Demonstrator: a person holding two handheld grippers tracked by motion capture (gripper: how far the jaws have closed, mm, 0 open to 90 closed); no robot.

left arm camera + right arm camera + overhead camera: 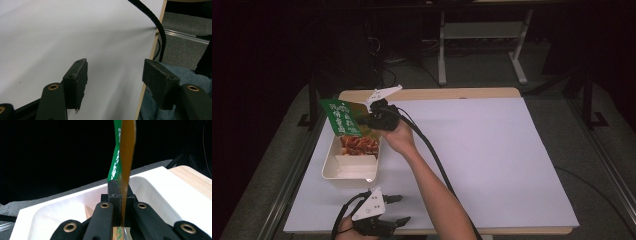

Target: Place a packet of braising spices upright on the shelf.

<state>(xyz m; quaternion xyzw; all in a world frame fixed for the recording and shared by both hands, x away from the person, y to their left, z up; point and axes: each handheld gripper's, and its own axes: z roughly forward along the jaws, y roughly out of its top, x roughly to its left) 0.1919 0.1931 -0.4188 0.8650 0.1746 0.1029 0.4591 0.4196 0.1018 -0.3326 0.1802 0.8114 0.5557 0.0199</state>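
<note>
right gripper holding a green food packet over a white tray, left gripper idle and wide open.

the table [492, 150], covered by a white sheet with a bare wooden strip along its far edge, spreads out well to the right of both grippers. the white tray [337, 170] sits just below and in front of the right gripper [364, 120], at the table's left side, with a wooden-looking block inside it. the green packet [343, 122] hangs tilted above the tray's far end, its printed food picture facing up; in the right gripper view it stands edge-on, pinched between the closed jaws. the left gripper [399, 209] rests near the table's front edge, just in front of the tray, jaws spread wide with nothing between them.
</note>
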